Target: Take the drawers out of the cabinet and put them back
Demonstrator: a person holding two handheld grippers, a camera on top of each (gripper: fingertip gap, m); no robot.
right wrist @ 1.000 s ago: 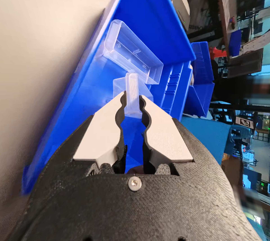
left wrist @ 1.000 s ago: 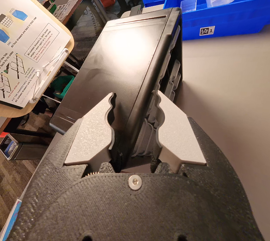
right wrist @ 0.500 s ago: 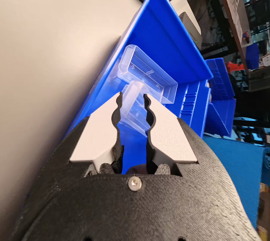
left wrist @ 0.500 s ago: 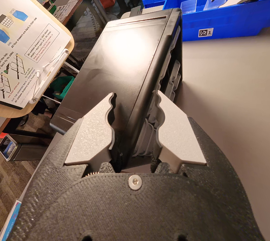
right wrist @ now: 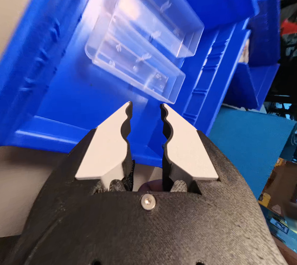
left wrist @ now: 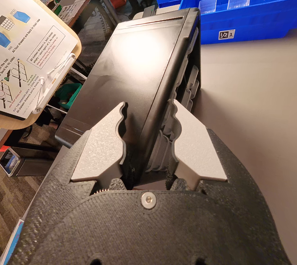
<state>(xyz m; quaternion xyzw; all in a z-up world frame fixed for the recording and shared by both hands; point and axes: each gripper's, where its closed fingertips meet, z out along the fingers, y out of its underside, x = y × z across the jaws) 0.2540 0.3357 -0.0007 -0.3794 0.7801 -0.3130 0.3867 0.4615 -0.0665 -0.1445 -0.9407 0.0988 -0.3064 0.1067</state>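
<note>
Left claw (left wrist: pixel 148 107) straddles the front top edge of the black cabinet (left wrist: pixel 136 67) on the desk (left wrist: pixel 249 96); whether it clamps, cannot tell. Right claw (right wrist: pixel 146 104) open, holding nothing; two clear drawers (right wrist: pixel 136 57) lie in the blue bin (right wrist: pixel 64 96) just beyond its tips.

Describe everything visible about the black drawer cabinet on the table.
The black drawer cabinet looks like glossy moulded plastic, its broad flat panel catching a bright glare. It stands on the beige table, with the blue plastic bin close behind it. Ribbed clear drawer fronts line its right face. The left hand-held gripper straddles its near edge, one finger over the panel, one by the drawers; actual contact is unclear.
</note>
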